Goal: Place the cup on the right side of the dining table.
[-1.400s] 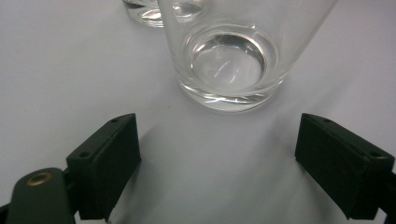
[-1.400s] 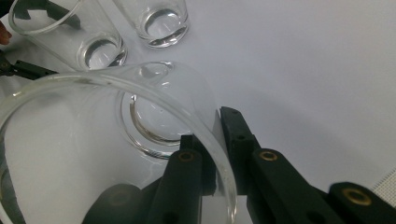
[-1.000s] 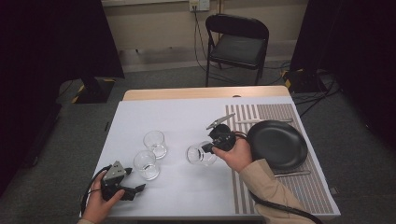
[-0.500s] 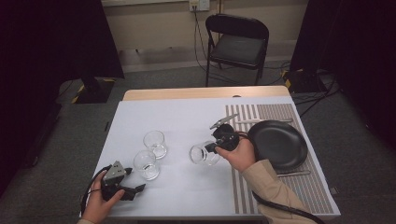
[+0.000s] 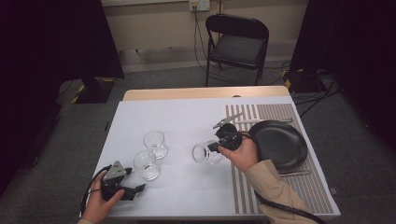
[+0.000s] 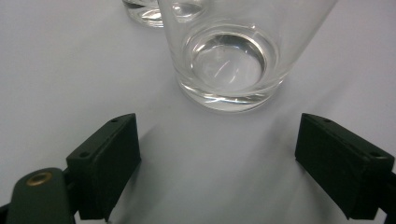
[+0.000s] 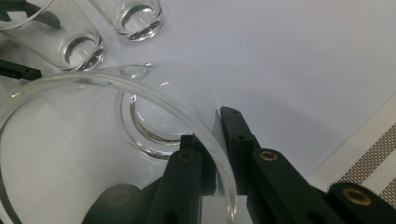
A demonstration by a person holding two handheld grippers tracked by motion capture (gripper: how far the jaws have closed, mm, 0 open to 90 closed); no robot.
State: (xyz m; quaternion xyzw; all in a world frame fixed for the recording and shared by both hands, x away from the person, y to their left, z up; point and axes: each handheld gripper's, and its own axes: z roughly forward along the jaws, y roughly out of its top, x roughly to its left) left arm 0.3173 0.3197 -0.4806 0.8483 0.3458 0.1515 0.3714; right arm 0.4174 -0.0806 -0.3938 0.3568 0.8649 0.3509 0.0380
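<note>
Three clear glasses are on the white table. My right gripper (image 5: 215, 145) (image 7: 217, 154) is shut on the rim of one glass (image 5: 204, 153) (image 7: 140, 135), one jaw inside and one outside, holding it tilted at the table's middle. Two more glasses stand upright at the left, one nearer (image 5: 146, 164) (image 7: 77, 46) and one farther (image 5: 154, 143) (image 7: 135, 18). My left gripper (image 5: 135, 189) (image 6: 229, 168) rests open near the front left edge. Its jaws point at the nearer glass (image 6: 231, 60), which stands just ahead of them and apart.
A black plate (image 5: 280, 143) lies on a striped placemat (image 5: 303, 186) at the right, with cutlery (image 5: 261, 120) behind it and another piece (image 5: 295, 173) in front. A black folding chair (image 5: 238, 44) stands beyond the table's far edge.
The right gripper has carried its tilted glass slightly left and toward the table's middle. The left gripper has stayed where it was.
</note>
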